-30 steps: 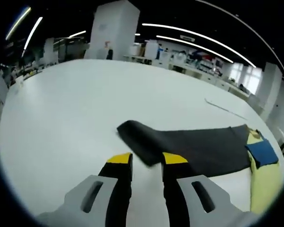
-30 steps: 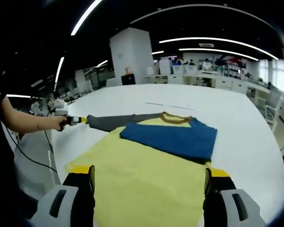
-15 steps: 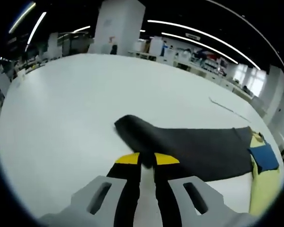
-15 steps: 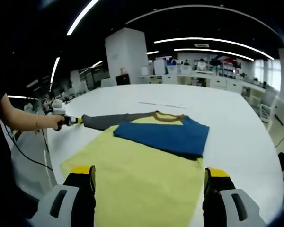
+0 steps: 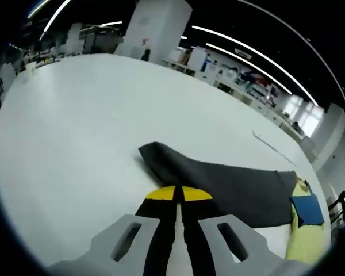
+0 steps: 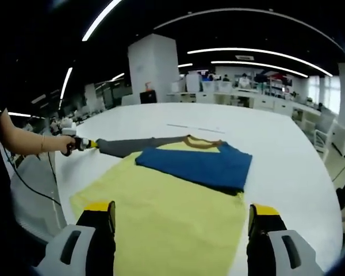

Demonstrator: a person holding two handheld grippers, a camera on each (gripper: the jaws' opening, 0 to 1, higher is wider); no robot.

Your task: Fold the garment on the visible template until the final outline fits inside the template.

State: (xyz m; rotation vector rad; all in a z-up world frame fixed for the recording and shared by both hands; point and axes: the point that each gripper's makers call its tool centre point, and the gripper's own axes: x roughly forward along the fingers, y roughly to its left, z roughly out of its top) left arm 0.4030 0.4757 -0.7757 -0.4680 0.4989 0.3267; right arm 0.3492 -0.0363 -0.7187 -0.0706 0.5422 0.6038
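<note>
Yellow long-sleeved knit garment (image 6: 161, 213), flat on white table (image 6: 287, 149), blue sleeve (image 6: 195, 167) folded across chest, grey sleeve (image 5: 218, 184) outstretched. Soft, light, limp; best taken at cuff or hem. Left gripper (image 5: 178, 194) pinched on grey cuff. Right gripper (image 6: 181, 215) spread wide, empty.
</note>
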